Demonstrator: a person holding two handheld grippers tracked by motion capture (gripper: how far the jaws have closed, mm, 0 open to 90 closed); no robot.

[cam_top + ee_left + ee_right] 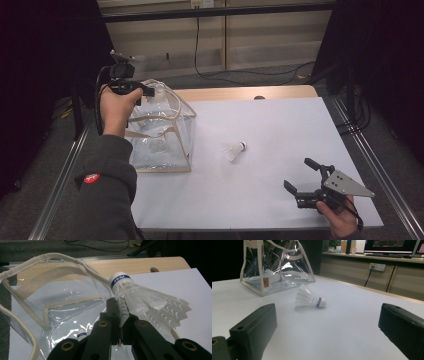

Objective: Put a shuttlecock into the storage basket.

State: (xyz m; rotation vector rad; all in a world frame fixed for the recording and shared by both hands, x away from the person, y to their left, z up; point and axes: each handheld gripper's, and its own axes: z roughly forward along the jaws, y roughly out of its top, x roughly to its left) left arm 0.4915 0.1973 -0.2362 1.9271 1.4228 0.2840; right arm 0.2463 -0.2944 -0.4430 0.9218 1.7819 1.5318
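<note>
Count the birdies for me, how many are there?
3. One shuttlecock is clamped in the left gripper above the clear bag. One lies inside the bag. One lies on the table. More may hide in the bag.

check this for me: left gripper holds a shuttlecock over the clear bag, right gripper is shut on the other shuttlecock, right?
Not quite. The right gripper is open, apart from the loose shuttlecock on the table, as the right gripper view shows. The left gripper does hold a shuttlecock over the clear bag.
</note>
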